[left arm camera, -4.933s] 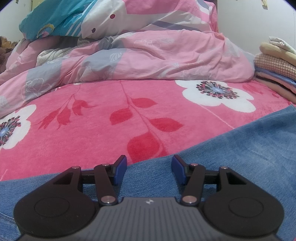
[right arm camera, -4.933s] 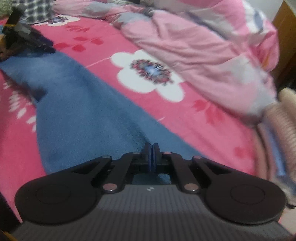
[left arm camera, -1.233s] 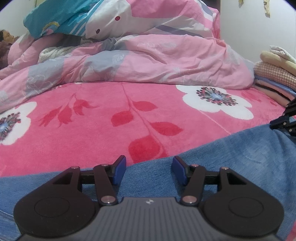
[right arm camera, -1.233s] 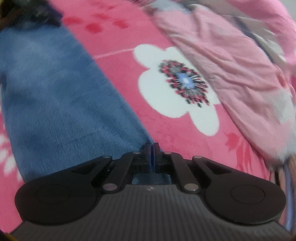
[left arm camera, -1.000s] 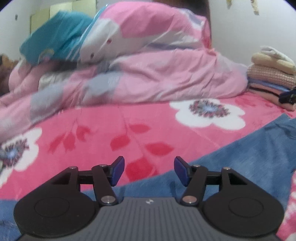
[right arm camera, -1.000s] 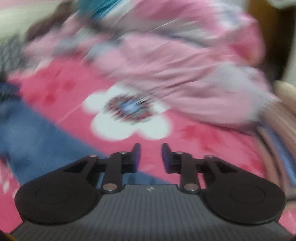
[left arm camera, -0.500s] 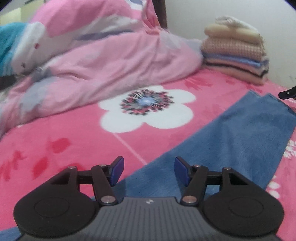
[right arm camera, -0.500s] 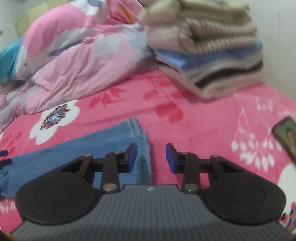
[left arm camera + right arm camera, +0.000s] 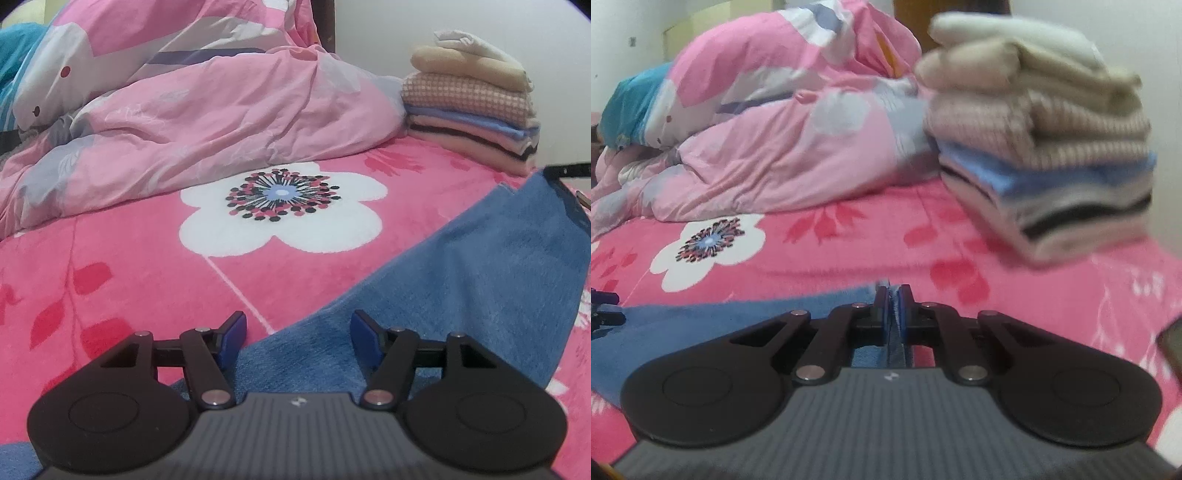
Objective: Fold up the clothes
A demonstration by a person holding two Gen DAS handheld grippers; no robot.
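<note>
Left wrist view shows the left hand-held gripper (image 9: 297,334) with its blue-padded fingers (image 9: 232,332) spread wide and nothing between them, hovering low over the blue jeans (image 9: 461,280), which lie flat on the pink flowered blanket (image 9: 110,266) of the bed. One finger sits over bare blanket just beside the denim edge, the other over the denim itself. From there the jeans run as a long band toward the stack of folded clothes (image 9: 472,99), ending short of it; near that far end a dark part of the other tool shows at the picture's rim. A crumpled pink duvet (image 9: 207,114) is heaped behind the large white flower print (image 9: 284,218), with the folded stack just beside the duvet's end. In the right wrist view, the right hand-held gripper (image 9: 893,306) is closed, its pads pinching a thin edge of the blue jeans (image 9: 701,321) that stands upright between them. The denim spreads away from that pinch across the blanket (image 9: 849,254), on the side away from the stack of folded clothes (image 9: 1041,162), which is near and blurred. Beside the denim's far end, a small dark piece of the left tool is visible
</note>
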